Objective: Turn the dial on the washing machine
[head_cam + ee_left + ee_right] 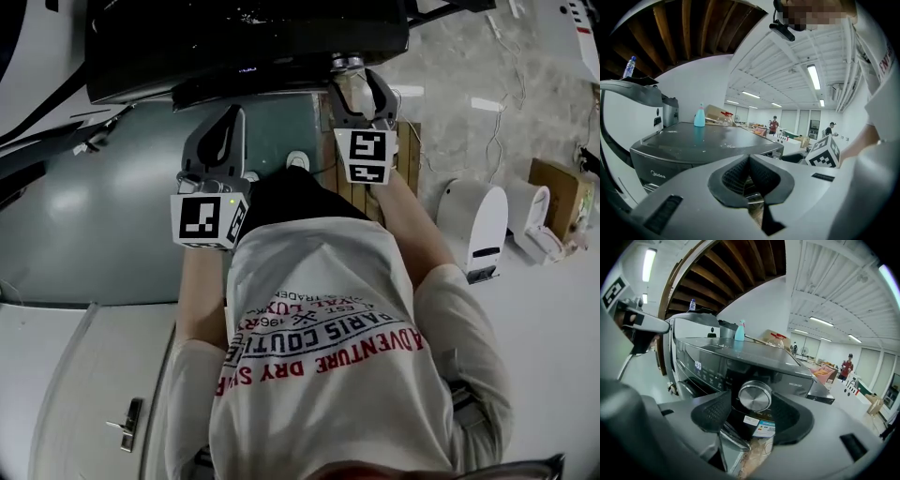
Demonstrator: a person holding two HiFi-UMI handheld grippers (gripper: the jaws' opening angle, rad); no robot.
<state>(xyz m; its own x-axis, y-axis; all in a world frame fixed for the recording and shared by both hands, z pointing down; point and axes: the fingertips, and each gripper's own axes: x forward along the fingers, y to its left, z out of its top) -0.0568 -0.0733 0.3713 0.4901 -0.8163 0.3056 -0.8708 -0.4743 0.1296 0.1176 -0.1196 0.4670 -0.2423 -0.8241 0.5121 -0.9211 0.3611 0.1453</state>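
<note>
Closest to the head camera is our white printed T-shirt point(319, 328), with both arms reaching out ahead. We've got the right claw point(360, 94) spread wide and lined up on the shiny round dial point(754, 396) on the front panel of the dark washing machine point(740, 355). The dial sits in the gap with the pads off it, so nothing is gripped. Our left claw point(749, 161) is pinched closed and empty, held further left. A blue bottle point(739, 330) stands on top of the machine.

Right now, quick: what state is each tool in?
Left tool: closed, holding nothing.
Right tool: open, with the dial lined up between its jaws but not gripped.
</note>
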